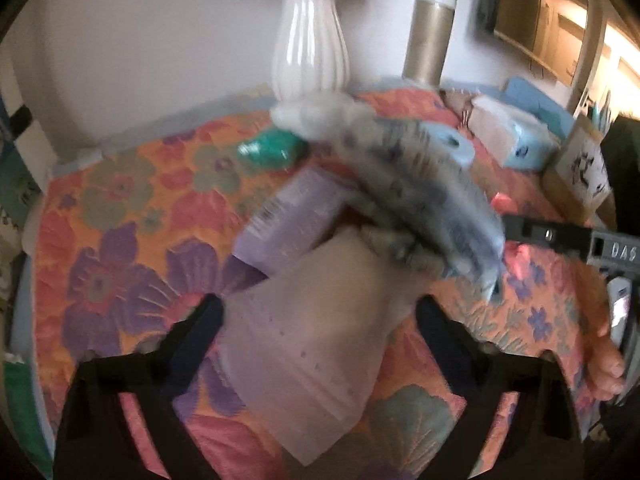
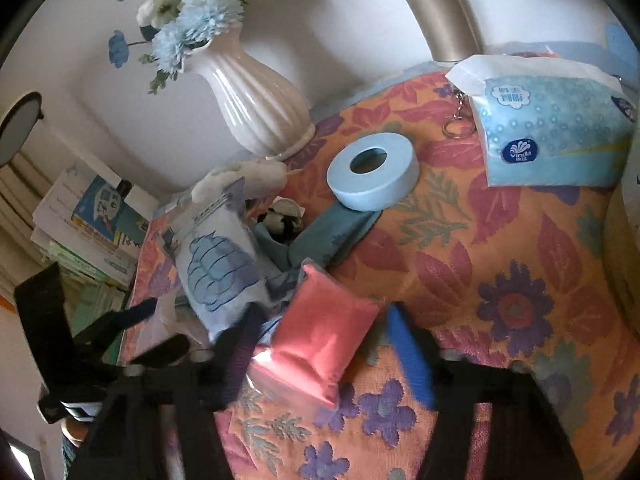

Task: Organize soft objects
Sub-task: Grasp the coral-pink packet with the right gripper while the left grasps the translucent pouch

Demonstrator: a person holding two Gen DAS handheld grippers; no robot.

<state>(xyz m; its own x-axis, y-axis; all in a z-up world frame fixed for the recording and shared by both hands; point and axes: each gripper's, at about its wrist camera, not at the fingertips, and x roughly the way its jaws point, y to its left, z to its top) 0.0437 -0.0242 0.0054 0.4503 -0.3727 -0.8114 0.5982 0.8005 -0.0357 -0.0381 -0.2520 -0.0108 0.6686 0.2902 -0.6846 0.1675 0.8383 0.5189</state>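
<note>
My right tongs (image 2: 320,344) straddle the pink pouch (image 2: 320,344) below the vase (image 2: 256,108), not clamped, so it may slip; left tongs (image 1: 320,316) stand apart around a pale packet (image 1: 308,344).

Left gripper (image 1: 318,316) jaws apart; right gripper (image 2: 324,340) jaws apart, angled down.

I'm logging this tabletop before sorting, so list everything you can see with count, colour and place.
Vase: one, white, back of table, blue and white flowers.
Tape roll: one, pale blue, centre.
Tissue pack: one, blue, back right.
Keyring: one, metal, beside tissue pack.
Pink pouch: one, between right tongs' fingers.
White printed bag: one, blue drawing, left of pouch.
Teal cloth: one, under tape roll.
Cylinder: one, gold, by wall.
Translucent pouch: one, between left tongs' fingers.
Left tongs: black.
Right tongs: black, blue pads.
</note>
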